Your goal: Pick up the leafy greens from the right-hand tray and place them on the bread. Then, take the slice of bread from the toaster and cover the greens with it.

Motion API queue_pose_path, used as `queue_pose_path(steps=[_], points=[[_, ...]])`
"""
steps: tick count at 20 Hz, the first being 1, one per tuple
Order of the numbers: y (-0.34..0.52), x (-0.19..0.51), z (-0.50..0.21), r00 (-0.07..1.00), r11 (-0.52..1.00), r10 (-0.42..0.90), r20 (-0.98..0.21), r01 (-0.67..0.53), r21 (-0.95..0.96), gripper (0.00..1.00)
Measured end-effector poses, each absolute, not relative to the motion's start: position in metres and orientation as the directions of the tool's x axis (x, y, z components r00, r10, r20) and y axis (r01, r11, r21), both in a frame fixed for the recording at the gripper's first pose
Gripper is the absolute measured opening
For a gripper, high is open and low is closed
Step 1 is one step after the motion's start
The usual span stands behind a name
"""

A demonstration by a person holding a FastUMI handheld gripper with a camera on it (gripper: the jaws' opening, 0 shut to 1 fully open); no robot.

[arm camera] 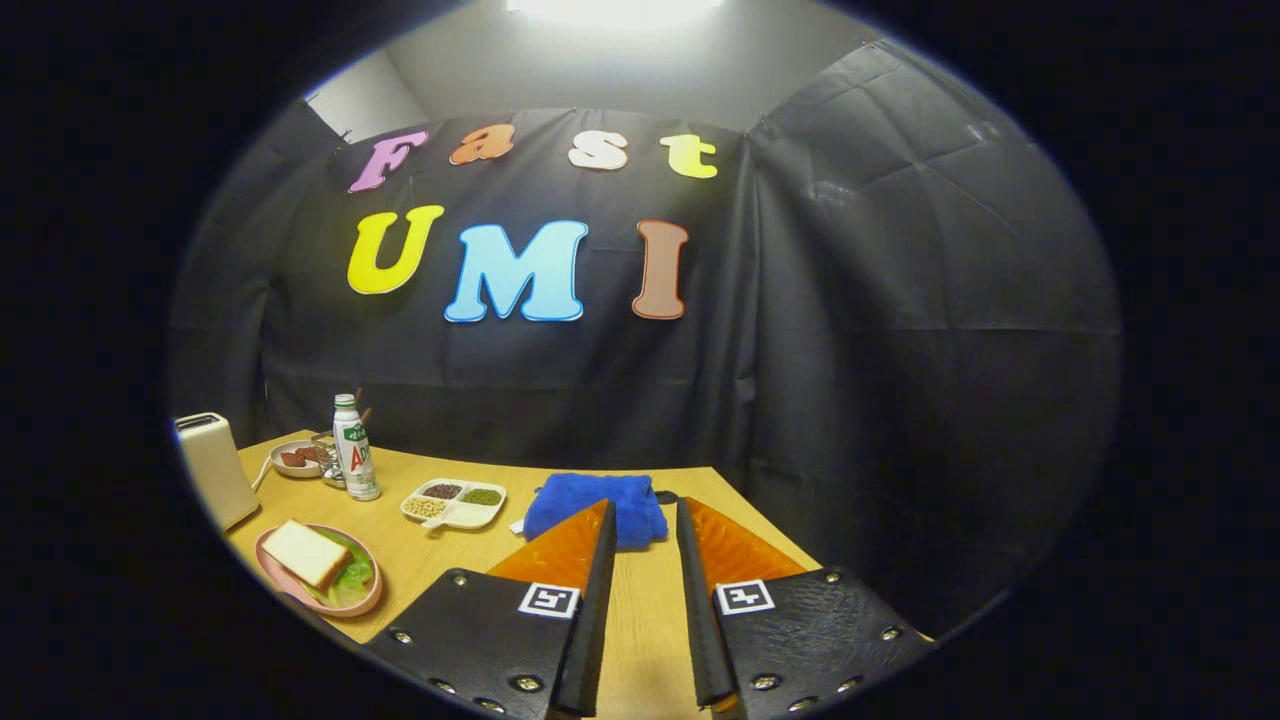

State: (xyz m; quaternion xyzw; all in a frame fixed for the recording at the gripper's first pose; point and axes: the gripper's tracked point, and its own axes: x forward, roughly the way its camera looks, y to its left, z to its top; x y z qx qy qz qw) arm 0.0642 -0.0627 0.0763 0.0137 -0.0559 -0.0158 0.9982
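My gripper (645, 520) stands open over the wooden table (640, 610), with only bare tabletop between its fingers. Far off to the left of the fingers lies a pink plate (300, 592) holding a slice of bread (305, 553) on top of leafy greens (354, 577), whose edges stick out beside the slice. Behind the plate, at the table's left end, stands a cream toaster (213, 468); I cannot tell whether anything is in its slot.
A blue cloth (580, 500) lies just ahead of the fingertips. A white divided tray (455, 503) with grains sits left of it. Further back stand a white bottle (354, 461) and a small dish (298, 458) of dark red pieces. The table's right edge runs close beside the right finger.
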Motion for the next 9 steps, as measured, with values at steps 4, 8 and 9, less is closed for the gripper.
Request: queue_pose_path(steps=[4,8,9], points=[[-0.085,0.065,0.091,0.989,1.0,-0.019,0.144,0.017,0.012,0.36],[-0.105,0.067,0.098,0.987,1.0,0.0,0.159,0.0,-0.005,0.36],[-0.112,0.068,0.098,0.987,1.0,-0.005,0.162,0.007,-0.013,0.36]])
